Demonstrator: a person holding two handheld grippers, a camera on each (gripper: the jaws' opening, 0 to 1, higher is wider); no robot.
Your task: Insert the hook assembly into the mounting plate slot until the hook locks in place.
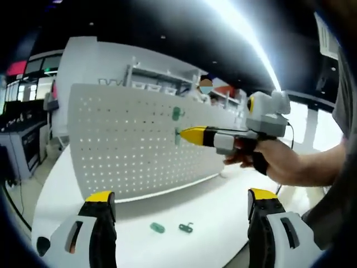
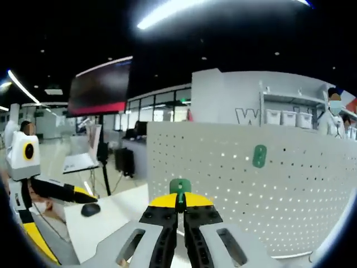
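Two green hooks occupy the white pegboard (image 1: 139, 142): one already mounted (image 1: 177, 113) above and slightly to the side of the right gripper's tips, and a second hook assembly (image 1: 178, 135) pinched at those tips and pressed against the perforated face. In the left gripper view, the right gripper (image 1: 189, 135) enters from the right, its yellow-tipped jaws closed together on the green piece, with a hand (image 1: 268, 159) wrapped around its grip. The left gripper (image 1: 181, 201) rises from the bottom of its own view, jaws spread wide apart with nothing between them; ahead of it and between its jaws, two more green parts lie on the white table (image 1: 223, 206), a rounded piece (image 1: 157, 227) and, just beside it, a hooked piece (image 1: 186, 227). In the right gripper view, the right gripper (image 2: 179, 202) shows its jaws drawn nearly together, the green hook assembly (image 2: 180, 190) standing upright between the yellow tips, directly before the pegboard (image 2: 268, 184). The mounted hook (image 2: 259, 156) sits higher on the board, up and to the right of the tips. The left gripper (image 2: 70, 192) appears at the far left, well apart from the board.
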